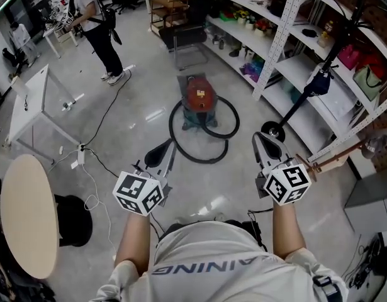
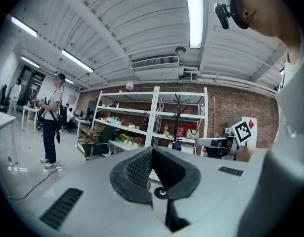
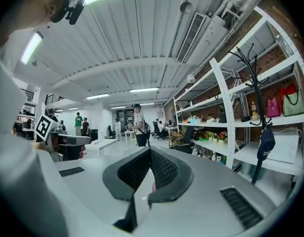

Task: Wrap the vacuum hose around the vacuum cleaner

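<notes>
The vacuum cleaner (image 1: 199,99), with a red top and teal body, stands on the grey floor ahead of me. Its black hose (image 1: 202,145) lies in loose loops around it on the floor. My left gripper (image 1: 157,155) and right gripper (image 1: 269,145) are held up side by side, well short of the vacuum and touching nothing. In the left gripper view the left gripper (image 2: 152,149) has its jaws together with nothing between them. The right gripper (image 3: 150,149) looks the same in its own view. Both point level across the room, so neither gripper view shows the vacuum.
White shelving (image 1: 287,36) runs along the right, with a black coat stand (image 1: 272,131) in front of it. A round beige table (image 1: 26,212) and a white table (image 1: 36,99) stand on the left. Cables and a power strip (image 1: 80,157) lie on the floor. A person (image 1: 99,24) stands far left; a chair (image 1: 187,43) is behind the vacuum.
</notes>
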`<state>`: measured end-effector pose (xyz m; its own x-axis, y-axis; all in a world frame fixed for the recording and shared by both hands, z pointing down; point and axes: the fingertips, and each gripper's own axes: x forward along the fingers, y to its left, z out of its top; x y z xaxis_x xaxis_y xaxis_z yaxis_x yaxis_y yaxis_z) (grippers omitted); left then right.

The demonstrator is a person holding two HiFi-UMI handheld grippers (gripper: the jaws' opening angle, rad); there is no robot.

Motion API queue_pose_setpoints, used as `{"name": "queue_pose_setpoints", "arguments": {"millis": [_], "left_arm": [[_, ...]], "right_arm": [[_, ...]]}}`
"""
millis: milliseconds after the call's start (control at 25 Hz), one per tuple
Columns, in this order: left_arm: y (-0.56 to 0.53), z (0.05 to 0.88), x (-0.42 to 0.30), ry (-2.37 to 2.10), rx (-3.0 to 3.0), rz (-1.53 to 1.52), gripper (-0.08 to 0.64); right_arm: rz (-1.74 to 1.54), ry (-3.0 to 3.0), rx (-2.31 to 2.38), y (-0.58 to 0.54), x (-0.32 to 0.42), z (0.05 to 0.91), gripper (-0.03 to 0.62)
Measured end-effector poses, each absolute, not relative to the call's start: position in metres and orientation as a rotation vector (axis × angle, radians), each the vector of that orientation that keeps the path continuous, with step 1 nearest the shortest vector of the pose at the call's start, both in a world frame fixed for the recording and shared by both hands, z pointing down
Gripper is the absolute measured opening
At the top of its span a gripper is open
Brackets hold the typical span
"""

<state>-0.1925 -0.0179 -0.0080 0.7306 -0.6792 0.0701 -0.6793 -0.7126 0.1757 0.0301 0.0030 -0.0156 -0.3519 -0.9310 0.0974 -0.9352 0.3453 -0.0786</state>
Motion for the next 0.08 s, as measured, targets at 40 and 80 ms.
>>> {"name": "queue_pose_setpoints", "arguments": {"millis": [40, 80], "left_arm": [[-0.0170, -0.0077, -0.1955, -1.083, 2.749, 0.002, 0.014], [-0.0161, -0.0074, -0.1984, -1.079, 2.754, 0.004, 0.014]], "right_arm": [[0.188, -2.545, 1.767, 0.0035, 0.0257, -0.0149, 0.009], [0.190, -2.543, 1.766, 0.0040, 0.0214, -0.0141, 0.009]]}}
